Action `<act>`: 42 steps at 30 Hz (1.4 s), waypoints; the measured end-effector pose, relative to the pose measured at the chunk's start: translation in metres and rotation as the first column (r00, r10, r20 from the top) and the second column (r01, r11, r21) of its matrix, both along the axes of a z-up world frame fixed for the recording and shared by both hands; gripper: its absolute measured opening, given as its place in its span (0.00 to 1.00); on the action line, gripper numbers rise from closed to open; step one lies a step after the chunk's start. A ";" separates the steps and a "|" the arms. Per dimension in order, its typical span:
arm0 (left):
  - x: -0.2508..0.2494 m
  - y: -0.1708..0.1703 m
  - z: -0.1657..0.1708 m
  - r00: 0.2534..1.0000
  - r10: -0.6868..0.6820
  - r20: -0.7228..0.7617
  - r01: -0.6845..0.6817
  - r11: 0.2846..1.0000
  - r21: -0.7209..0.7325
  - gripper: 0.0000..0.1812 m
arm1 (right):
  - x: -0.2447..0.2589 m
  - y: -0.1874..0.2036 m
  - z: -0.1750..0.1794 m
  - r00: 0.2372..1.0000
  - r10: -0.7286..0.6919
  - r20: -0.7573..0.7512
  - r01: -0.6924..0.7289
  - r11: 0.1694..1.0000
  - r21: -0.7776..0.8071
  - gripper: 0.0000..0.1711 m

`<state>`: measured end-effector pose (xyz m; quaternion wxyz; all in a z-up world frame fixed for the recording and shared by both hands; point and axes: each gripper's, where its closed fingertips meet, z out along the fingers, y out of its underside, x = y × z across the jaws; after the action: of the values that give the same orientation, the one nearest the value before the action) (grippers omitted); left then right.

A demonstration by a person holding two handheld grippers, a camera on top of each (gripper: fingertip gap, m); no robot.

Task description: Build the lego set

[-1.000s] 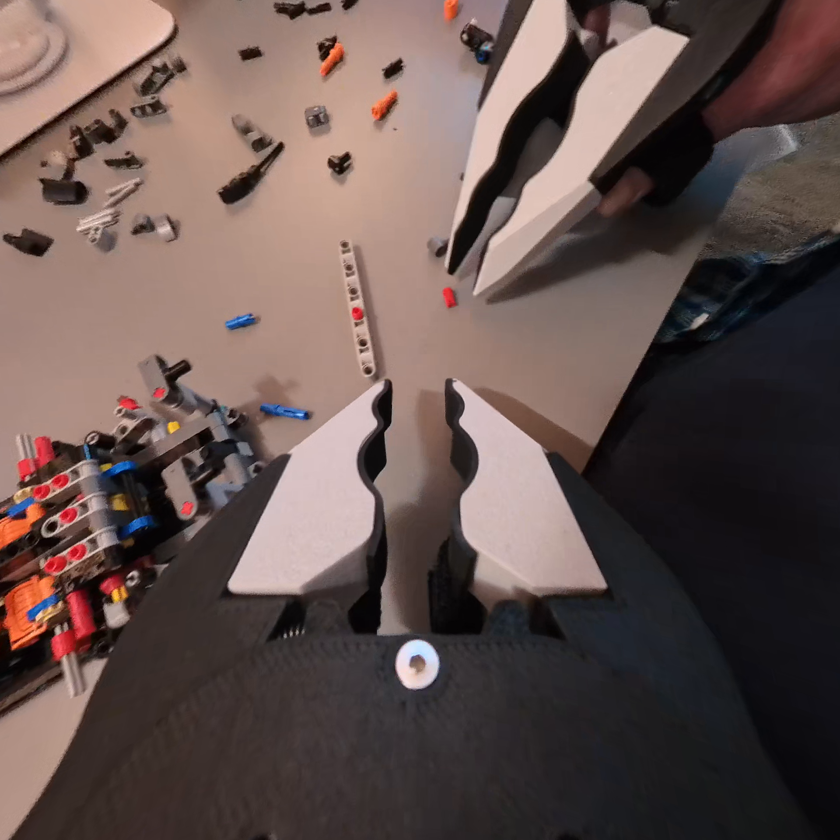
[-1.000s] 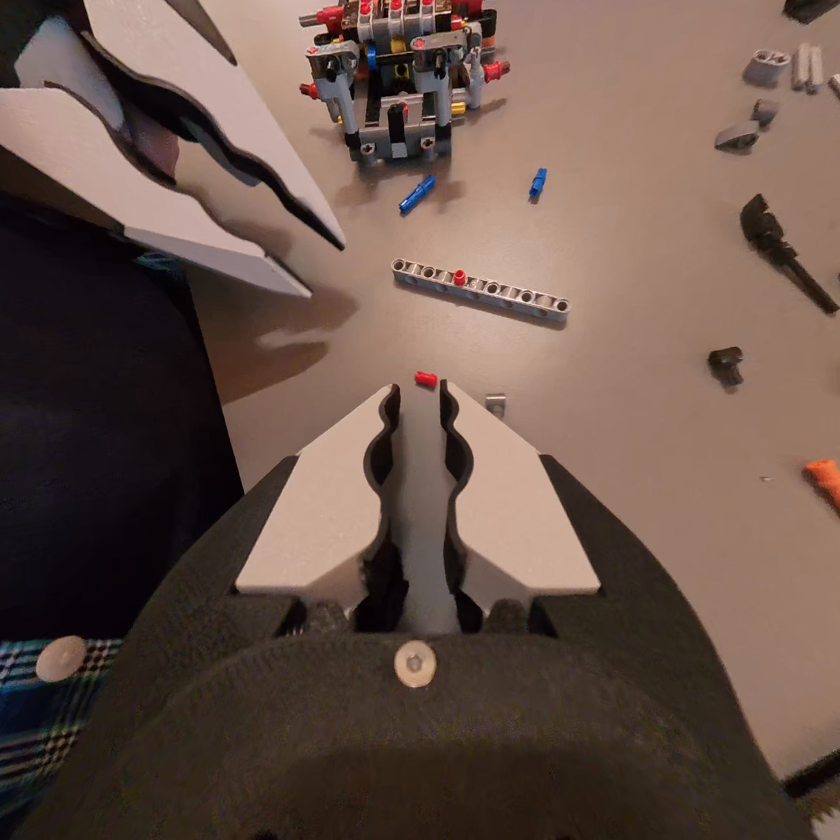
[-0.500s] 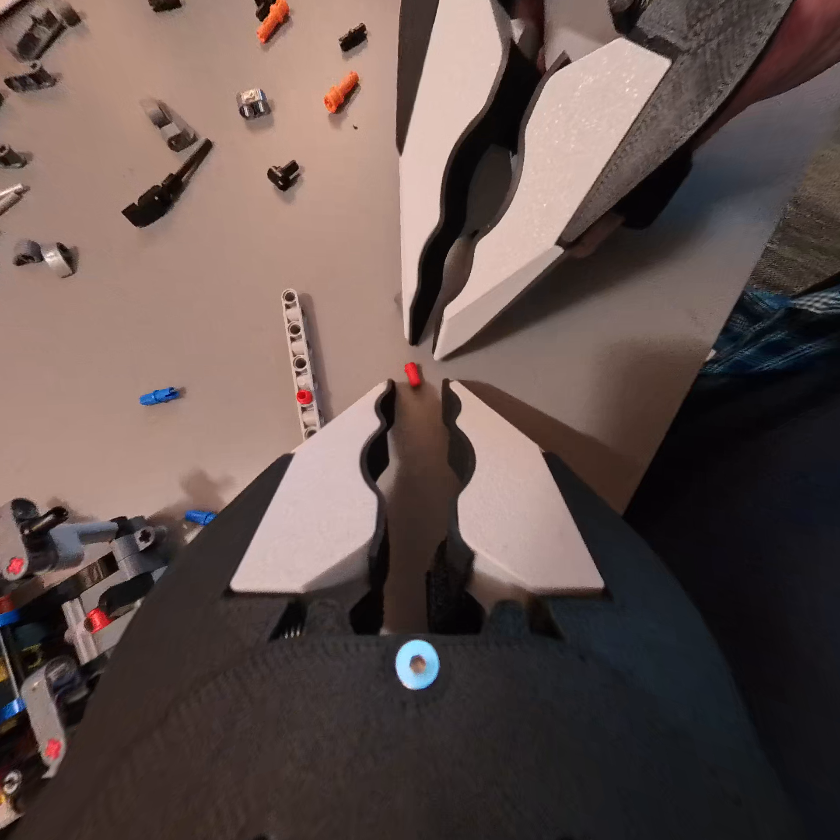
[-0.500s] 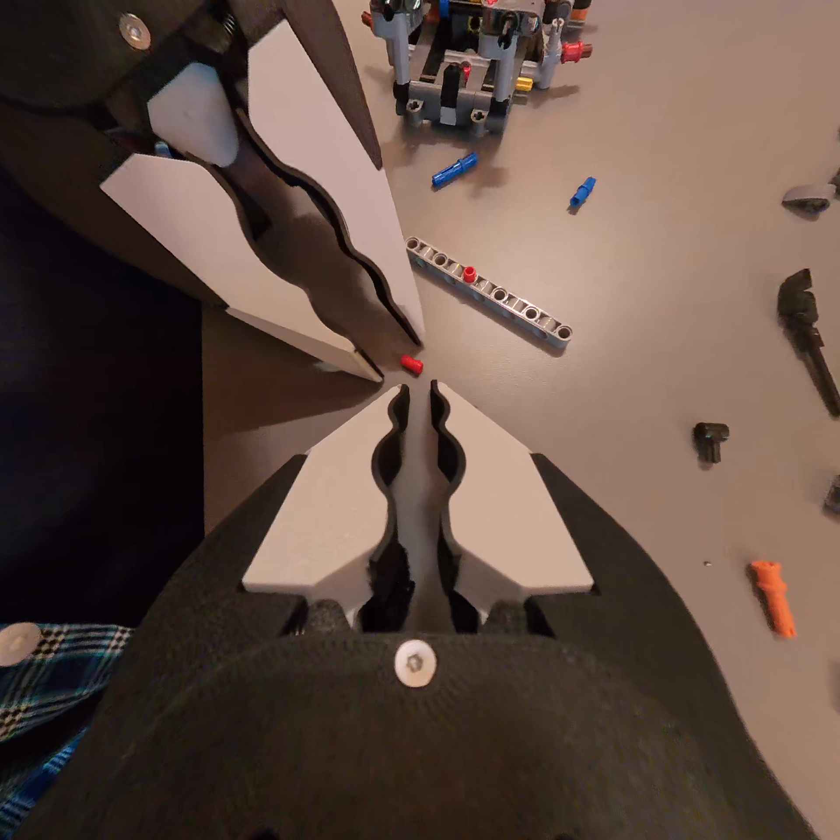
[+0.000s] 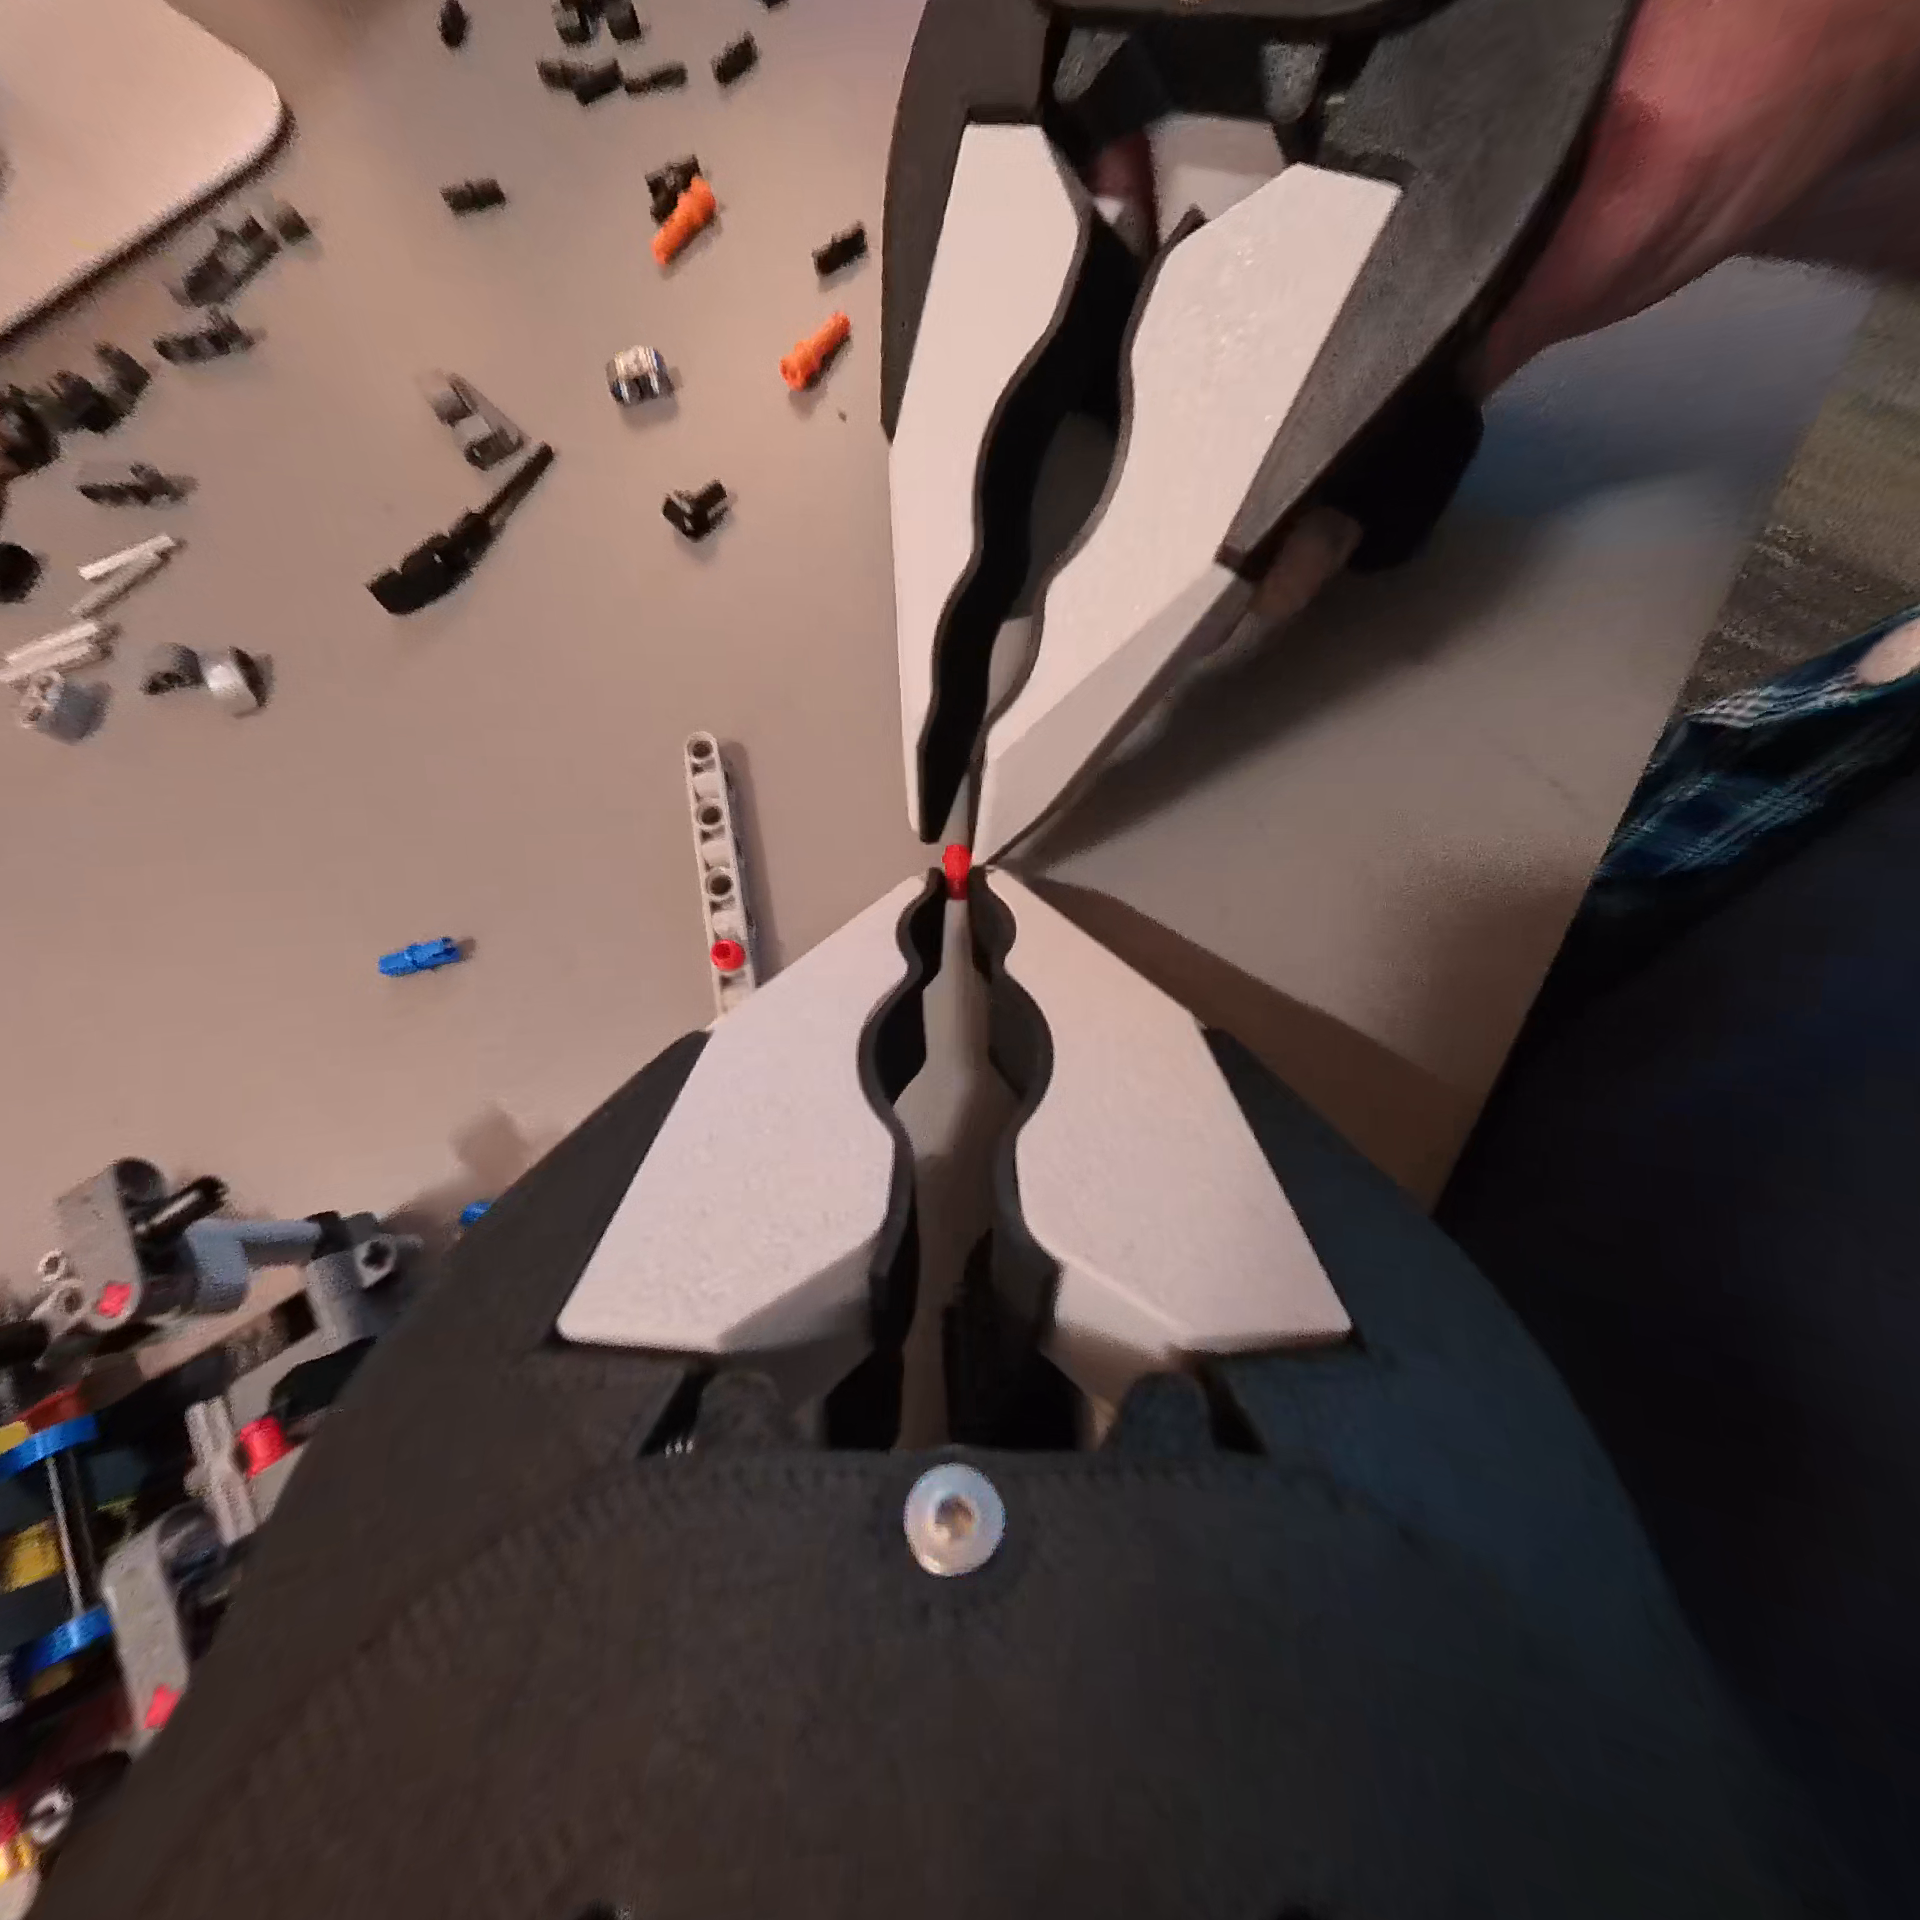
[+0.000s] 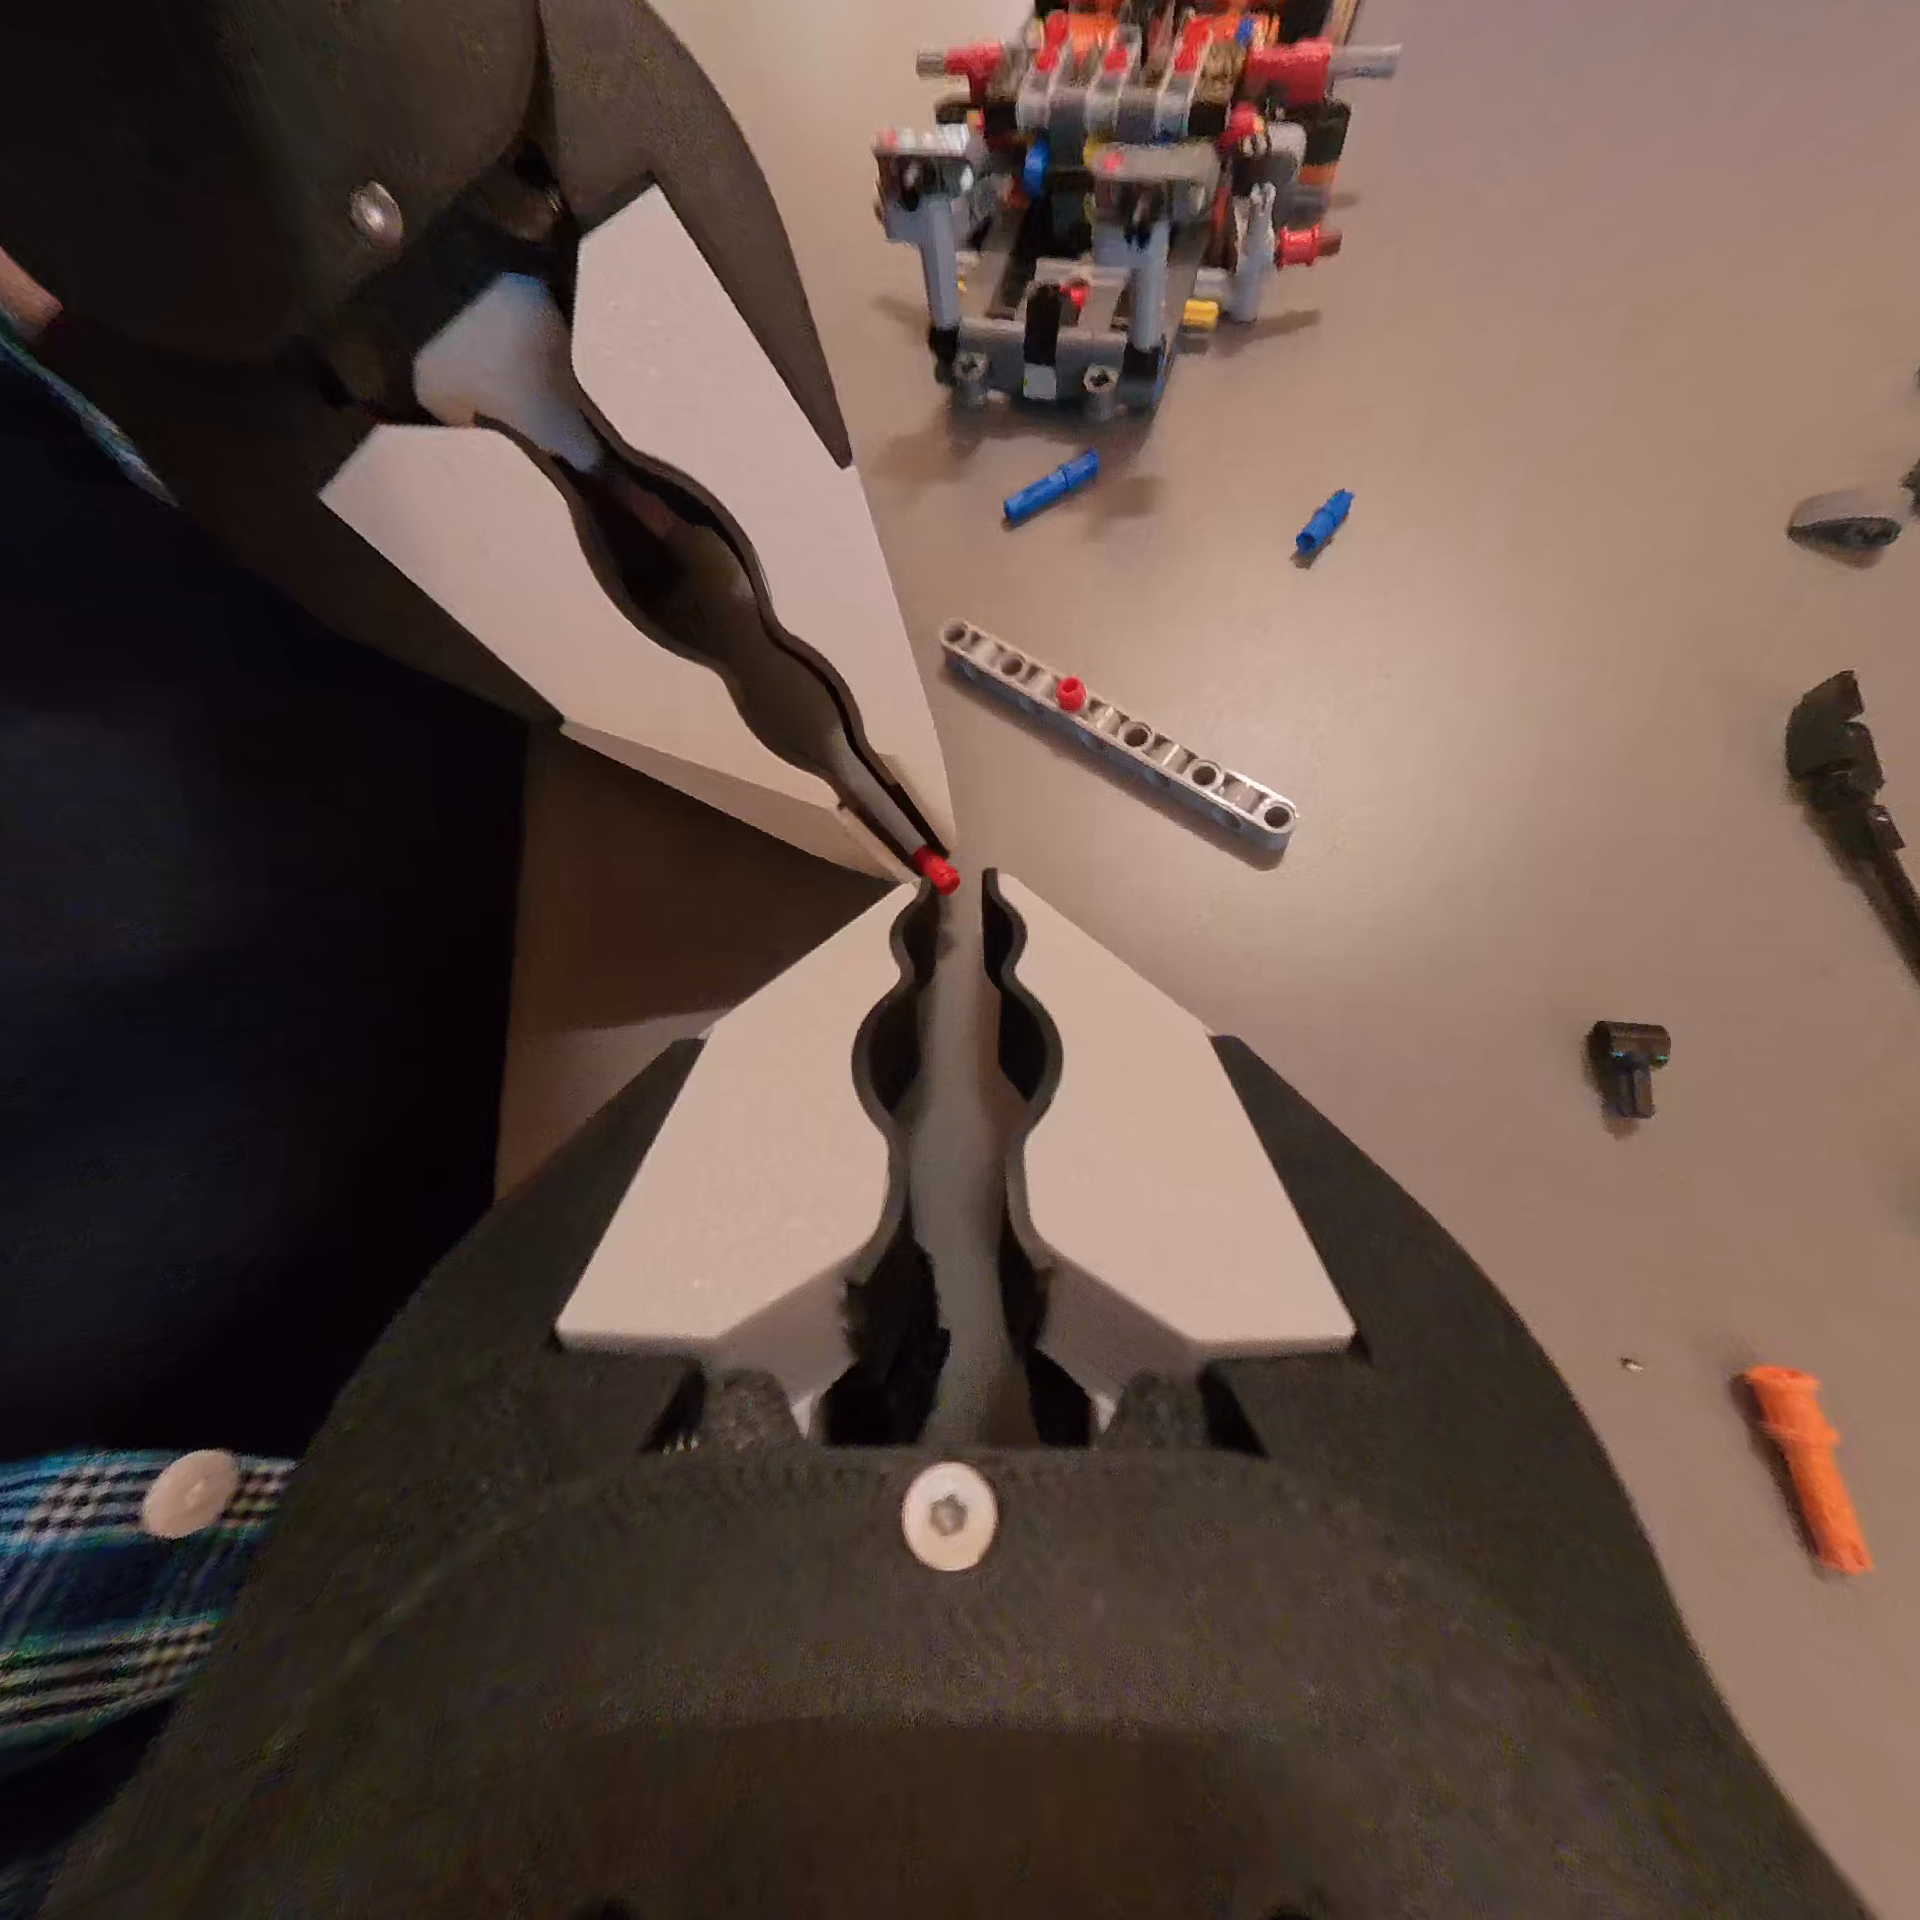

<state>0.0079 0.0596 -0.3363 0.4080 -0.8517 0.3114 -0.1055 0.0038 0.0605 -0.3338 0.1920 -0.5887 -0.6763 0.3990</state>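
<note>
We see the left gripper point(image 5: 956, 891) with its tips pinched onto a small red plastic peg point(image 5: 956, 869) – it lies near the edge of the grey tabletop point(image 6: 1455, 987). The right gripper point(image 6: 961, 883) meets it tip to tip, its white fingers point(image 6: 1143, 1164) a narrow slit apart and gripping nothing; the peg sits just at its left tip. Beside them lies a long light-grey holed beam point(image 6: 1122, 725) carrying a red pin point(image 6: 1070, 688) – the half-built multicoloured model point(image 6: 1101, 208) stands farther off.
</note>
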 end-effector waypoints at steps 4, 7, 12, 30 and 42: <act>0.000 0.000 0.014 1.000 -0.018 0.008 0.017 0.996 0.091 0.02 | 0.000 -0.004 0.015 0.999 0.010 -0.048 -0.015 0.992 -0.122 0.02; 0.000 0.000 0.023 0.999 -0.030 0.010 0.029 0.988 0.149 0.02 | 0.000 -0.004 0.024 0.997 0.009 -0.083 -0.024 0.981 -0.190 0.02; 0.002 -0.003 0.035 0.997 -0.063 0.045 0.052 0.975 0.217 0.02 | 0.002 -0.007 0.037 0.990 0.018 -0.141 -0.056 0.962 -0.269 0.01; 0.000 -0.007 0.059 0.965 -0.132 0.226 0.068 0.960 0.270 0.01 | -0.001 -0.011 0.060 0.971 0.043 -0.236 -0.123 0.934 -0.334 0.01; -0.010 -0.002 0.060 0.957 -0.079 0.278 0.009 0.969 0.247 0.03 | -0.005 -0.004 0.055 0.977 0.045 -0.210 -0.102 0.958 -0.268 0.01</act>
<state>-0.0021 0.0576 -0.2764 0.5472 -0.7640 0.2788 -0.1976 -0.0016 0.0569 -0.2792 0.1603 -0.5406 -0.6124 0.5541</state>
